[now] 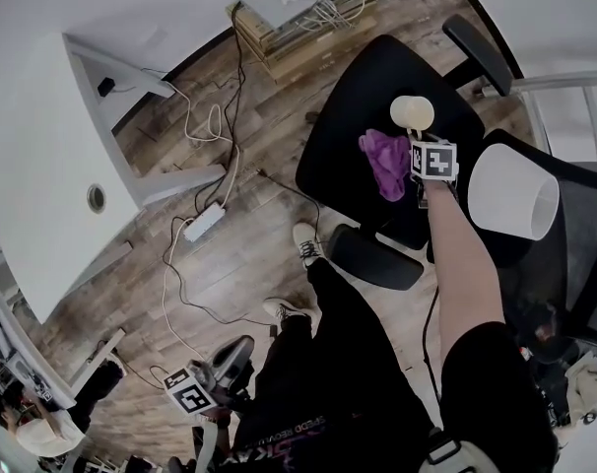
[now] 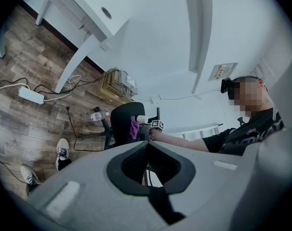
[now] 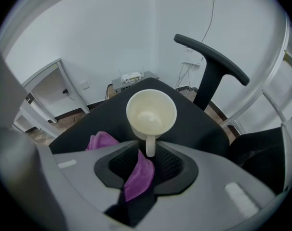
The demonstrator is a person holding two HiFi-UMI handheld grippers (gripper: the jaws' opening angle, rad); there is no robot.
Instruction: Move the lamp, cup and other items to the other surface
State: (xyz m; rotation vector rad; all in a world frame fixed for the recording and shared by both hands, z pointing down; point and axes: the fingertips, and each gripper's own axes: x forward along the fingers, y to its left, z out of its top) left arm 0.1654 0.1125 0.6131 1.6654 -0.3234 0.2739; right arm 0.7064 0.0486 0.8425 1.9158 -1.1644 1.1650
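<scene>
A cream cup (image 1: 412, 112) stands upright on the black chair seat (image 1: 353, 126), with a purple cloth (image 1: 385, 161) lying beside it. My right gripper (image 1: 422, 138) reaches down to the cup from the near side. In the right gripper view the cup (image 3: 151, 112) has its handle between the jaws of the right gripper (image 3: 150, 149); the pads stand a little apart from it, so it is open. Part of the cloth (image 3: 139, 172) lies under the jaws. A white lampshade (image 1: 512, 190) sits to the right. My left gripper (image 2: 147, 144) hangs low, shut and empty.
A white desk (image 1: 42, 166) stands at the left. Cables and a power strip (image 1: 205, 222) lie on the wooden floor. The chair's armrests (image 1: 375, 256) flank the seat. A black mesh chair (image 1: 584, 254) stands at the right. The person's legs and shoes (image 1: 306, 244) are below.
</scene>
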